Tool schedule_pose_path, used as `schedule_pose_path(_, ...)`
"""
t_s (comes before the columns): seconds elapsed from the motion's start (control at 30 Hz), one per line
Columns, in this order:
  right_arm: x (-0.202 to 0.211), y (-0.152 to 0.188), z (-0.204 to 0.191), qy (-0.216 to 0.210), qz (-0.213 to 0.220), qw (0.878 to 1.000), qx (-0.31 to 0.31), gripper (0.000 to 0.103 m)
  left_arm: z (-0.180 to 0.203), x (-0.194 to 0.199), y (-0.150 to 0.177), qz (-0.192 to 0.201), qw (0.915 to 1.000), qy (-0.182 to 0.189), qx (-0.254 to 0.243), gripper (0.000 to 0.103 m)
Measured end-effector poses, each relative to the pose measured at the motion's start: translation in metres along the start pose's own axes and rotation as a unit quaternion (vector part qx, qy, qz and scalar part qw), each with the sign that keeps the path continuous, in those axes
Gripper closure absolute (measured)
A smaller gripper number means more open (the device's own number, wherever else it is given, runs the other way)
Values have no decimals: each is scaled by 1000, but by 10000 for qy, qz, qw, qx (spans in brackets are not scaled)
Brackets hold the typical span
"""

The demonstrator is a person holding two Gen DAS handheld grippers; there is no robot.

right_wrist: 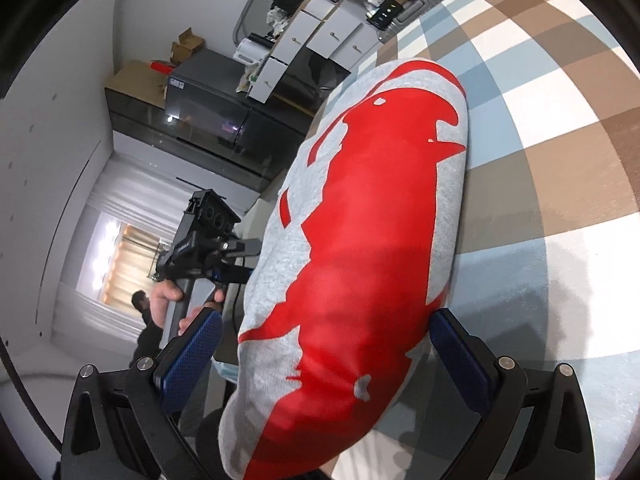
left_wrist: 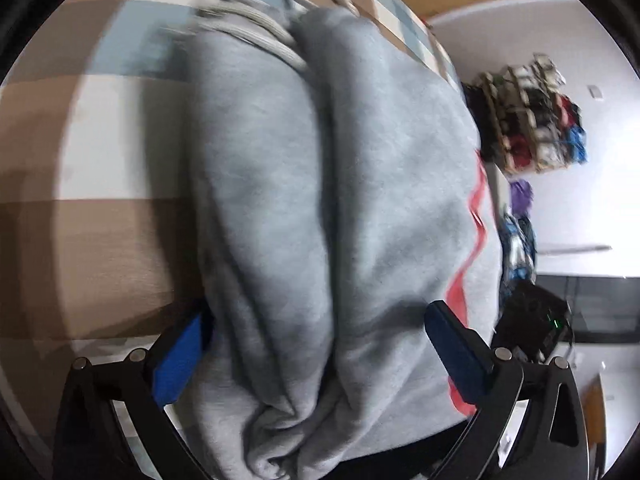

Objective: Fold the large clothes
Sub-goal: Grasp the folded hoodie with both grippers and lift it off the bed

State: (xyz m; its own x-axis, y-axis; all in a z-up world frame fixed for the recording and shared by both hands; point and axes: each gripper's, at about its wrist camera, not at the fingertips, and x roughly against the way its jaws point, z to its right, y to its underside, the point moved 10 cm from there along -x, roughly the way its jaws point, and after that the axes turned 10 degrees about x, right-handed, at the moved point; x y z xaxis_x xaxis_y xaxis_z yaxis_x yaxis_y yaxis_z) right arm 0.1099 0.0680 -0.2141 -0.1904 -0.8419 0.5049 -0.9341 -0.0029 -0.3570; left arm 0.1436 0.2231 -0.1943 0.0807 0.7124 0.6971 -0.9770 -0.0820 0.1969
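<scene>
A grey sweatshirt (left_wrist: 320,200), folded into a thick bundle, lies on the checked bedcover (left_wrist: 100,240). Its white drawcords (left_wrist: 256,28) trail at the far end. My left gripper (left_wrist: 316,340) straddles the near end of the bundle, jaws wide; the blue pads (left_wrist: 180,352) lie at its sides without squeezing it. In the right wrist view the same sweatshirt (right_wrist: 360,240) shows its big red print. My right gripper (right_wrist: 324,344) stands wide around that end, with a small gap beside its left pad (right_wrist: 192,352). The left gripper's body (right_wrist: 208,236) shows behind the bundle, held by a hand (right_wrist: 168,300).
The checked bedcover (right_wrist: 540,140) spreads to the right of the bundle. Beyond the bed stand a dark low cabinet (right_wrist: 192,120), white drawers (right_wrist: 320,36) with clutter on top, and a rack of clothes (left_wrist: 532,120). A person (right_wrist: 144,320) stands by the curtained window.
</scene>
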Motion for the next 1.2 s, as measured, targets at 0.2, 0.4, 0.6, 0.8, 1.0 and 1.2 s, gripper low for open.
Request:
schedule_pose_path(0.2, -8, -9, 22, -263, -81, 9971, -711, 0, 12, 1, 8, 111, 9994, -8, -342, 3)
schedule_pose_path(0.4, -35, -6, 24, 135, -633, 9969, -453, 1, 11, 3, 8, 268, 9988, -2, -416, 17)
schedule_pose_path(0.6, -32, 1, 18, 221, -889, 9957, -132, 12, 11, -5, 17, 233, 9977, -157, -621, 27)
schedule_pose_path(0.8, -3, 45, 5, 39, -1431, 9895, 177, 12, 27, -27, 56, -108, 9941, -235, -1052, 27)
schedule_pose_path(1.0, -7, 46, 29, -209, -1367, 9895, -427, 9, 23, -31, 48, -183, 9950, -125, -972, 25)
schedule_pose_path(1.2, -19, 45, 31, 21, -1201, 9925, -242, 9, 20, -29, 45, -100, 9953, 131, -950, 37)
